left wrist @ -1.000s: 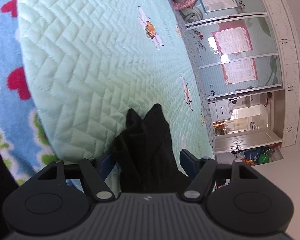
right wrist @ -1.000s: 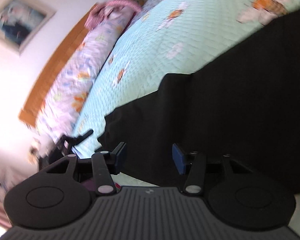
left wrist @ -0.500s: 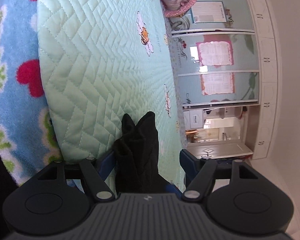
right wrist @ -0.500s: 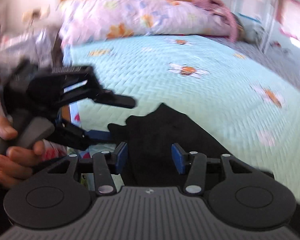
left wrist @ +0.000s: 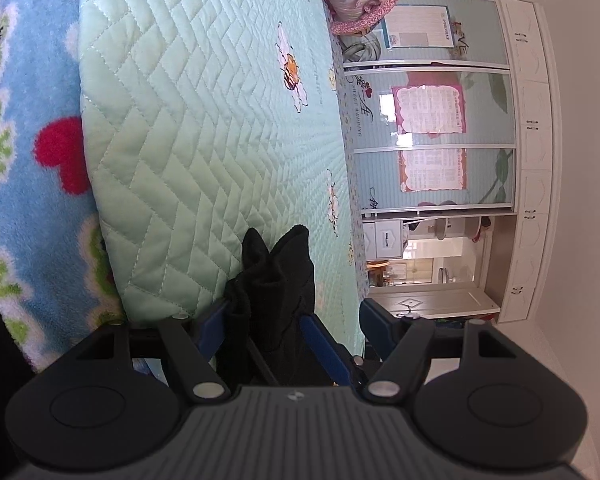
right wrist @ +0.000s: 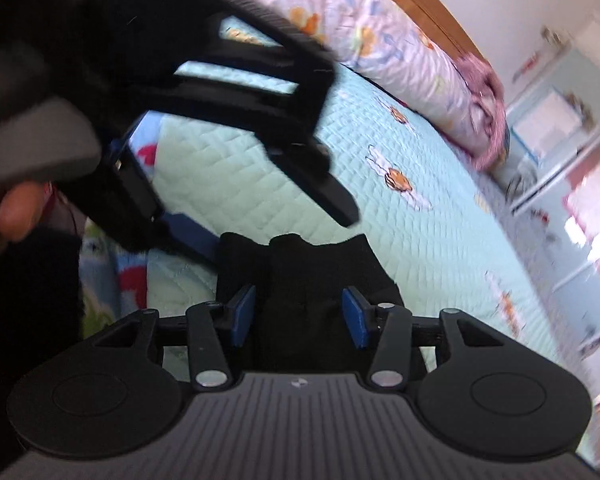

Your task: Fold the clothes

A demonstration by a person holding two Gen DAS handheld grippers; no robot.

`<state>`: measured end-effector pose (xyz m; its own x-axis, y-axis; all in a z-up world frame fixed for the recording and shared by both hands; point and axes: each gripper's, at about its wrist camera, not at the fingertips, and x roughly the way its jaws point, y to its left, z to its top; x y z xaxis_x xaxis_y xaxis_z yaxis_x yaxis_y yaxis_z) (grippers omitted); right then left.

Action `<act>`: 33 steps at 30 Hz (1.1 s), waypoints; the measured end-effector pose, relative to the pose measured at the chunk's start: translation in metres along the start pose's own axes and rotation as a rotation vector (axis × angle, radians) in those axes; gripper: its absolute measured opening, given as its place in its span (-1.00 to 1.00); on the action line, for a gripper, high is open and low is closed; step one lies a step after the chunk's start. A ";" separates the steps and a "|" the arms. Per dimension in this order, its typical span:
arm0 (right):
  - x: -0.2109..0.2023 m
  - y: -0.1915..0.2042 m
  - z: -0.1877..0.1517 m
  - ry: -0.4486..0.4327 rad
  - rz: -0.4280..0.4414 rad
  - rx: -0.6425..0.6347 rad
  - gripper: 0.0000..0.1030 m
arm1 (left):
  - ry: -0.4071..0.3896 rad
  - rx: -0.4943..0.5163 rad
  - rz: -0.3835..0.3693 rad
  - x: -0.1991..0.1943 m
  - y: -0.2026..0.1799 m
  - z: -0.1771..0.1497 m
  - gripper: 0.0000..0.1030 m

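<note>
Currently mid-fold, probably: gathering ends of black garment into one bunch at near edge of green quilted bedspread, just right of blue fleece blanket with red hearts. Bunched up, not lying flat.

Left gripper: spread wide, cloth against left pad only, right pad clear of it with bedspread showing in the gap, so not pinching. Carried by person's hand, at far left of right wrist view.

Right gripper: closing around same bunch, cloth between pads, not visibly squeezed yet.

Next, likely: complete right-hand pinch on all layers, check grip, then back left tongs out without dragging fabric; afterwards lay down and flatten. Risk of catching one layer only.

Orientation: long axis of bunch roughly in line with both tongs, near to far; two floppy peaks pointing far, toward middle of bed. Remainder of garment below cameras, out of view, so full extent unknown.
</note>
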<state>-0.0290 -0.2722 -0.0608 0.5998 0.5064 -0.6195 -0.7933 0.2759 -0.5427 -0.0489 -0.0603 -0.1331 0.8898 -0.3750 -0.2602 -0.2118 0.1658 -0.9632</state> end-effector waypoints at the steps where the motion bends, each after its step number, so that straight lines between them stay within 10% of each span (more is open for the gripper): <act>1: 0.001 0.001 0.001 0.005 0.002 -0.008 -0.51 | 0.000 -0.004 -0.003 -0.001 0.001 0.001 0.42; 4: -0.003 -0.002 0.002 0.001 0.004 0.008 -0.83 | -0.001 -0.022 -0.011 -0.002 0.003 0.002 0.42; 17: -0.017 -0.009 0.005 -0.001 0.126 0.143 -0.83 | 0.009 -0.008 0.038 -0.002 -0.003 0.004 0.38; 20: -0.014 -0.010 0.001 -0.016 0.132 0.165 -0.82 | 0.006 0.041 0.132 0.002 -0.010 0.000 0.08; 22: -0.015 -0.014 -0.004 -0.030 0.145 0.201 -0.80 | -0.001 0.054 0.195 0.002 -0.010 -0.001 -0.51; 25: -0.020 -0.023 -0.013 -0.054 0.172 0.274 -0.71 | -0.006 0.053 0.227 0.000 -0.007 -0.002 -0.69; 33: -0.065 -0.103 -0.119 -0.053 0.208 0.962 -0.61 | -0.037 0.179 0.259 -0.004 -0.029 -0.012 -0.78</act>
<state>0.0267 -0.4306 -0.0320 0.4517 0.6495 -0.6117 -0.6429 0.7124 0.2816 -0.0516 -0.0745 -0.1053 0.8304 -0.2668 -0.4891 -0.3614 0.4103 -0.8373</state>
